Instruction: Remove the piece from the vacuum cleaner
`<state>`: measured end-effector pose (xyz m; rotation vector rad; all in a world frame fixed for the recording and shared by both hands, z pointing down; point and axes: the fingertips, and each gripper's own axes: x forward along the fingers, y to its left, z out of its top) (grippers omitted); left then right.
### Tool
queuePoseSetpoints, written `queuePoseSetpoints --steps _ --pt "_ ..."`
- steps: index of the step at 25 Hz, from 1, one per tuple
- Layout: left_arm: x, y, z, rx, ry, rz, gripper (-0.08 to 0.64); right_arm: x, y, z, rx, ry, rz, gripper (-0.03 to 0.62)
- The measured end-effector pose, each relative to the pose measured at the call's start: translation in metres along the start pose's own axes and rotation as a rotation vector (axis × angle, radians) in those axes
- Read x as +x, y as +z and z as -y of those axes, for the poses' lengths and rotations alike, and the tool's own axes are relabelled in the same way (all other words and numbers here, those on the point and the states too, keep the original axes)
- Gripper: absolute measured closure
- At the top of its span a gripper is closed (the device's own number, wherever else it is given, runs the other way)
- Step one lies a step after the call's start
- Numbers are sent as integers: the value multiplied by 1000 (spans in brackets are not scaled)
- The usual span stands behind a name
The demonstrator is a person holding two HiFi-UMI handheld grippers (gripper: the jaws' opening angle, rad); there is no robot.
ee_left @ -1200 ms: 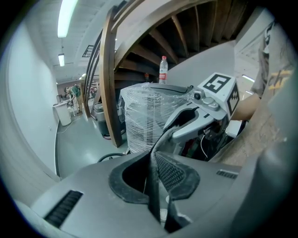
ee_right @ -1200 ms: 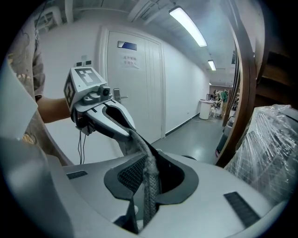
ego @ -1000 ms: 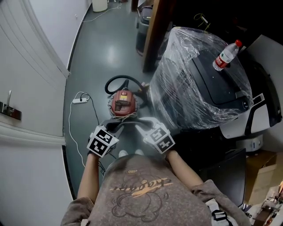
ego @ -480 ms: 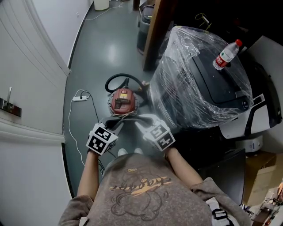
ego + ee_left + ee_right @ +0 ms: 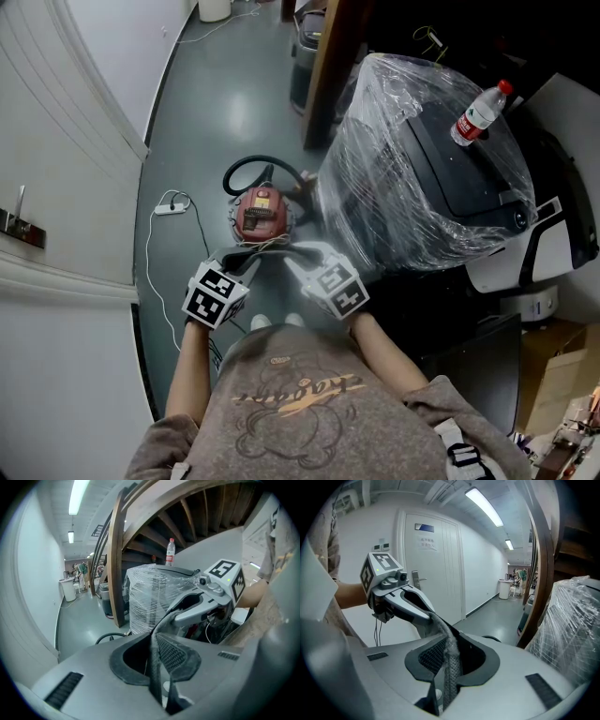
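I hold both grippers clenched on one dark fabric strip (image 5: 162, 622): left gripper (image 5: 159, 677), right gripper (image 5: 450, 673). The strip spans left-right between them, just below the red vacuum cleaner (image 5: 261, 214) at frame centre.

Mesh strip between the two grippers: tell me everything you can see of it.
The mesh strip is a narrow dark grey band, netted on its face, fuzzy at the edges, soft like fabric. It runs between the left gripper and right gripper, each shut on one end, near the red vacuum cleaner.
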<state>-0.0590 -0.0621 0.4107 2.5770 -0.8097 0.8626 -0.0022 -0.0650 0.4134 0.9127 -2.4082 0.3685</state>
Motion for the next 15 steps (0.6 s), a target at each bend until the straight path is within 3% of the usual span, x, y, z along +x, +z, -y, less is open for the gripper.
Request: queuePoseSetpoints --steps 15 --pt "0 0 -5 -15 25 10 520 5 1 1 13 -12 5 534"
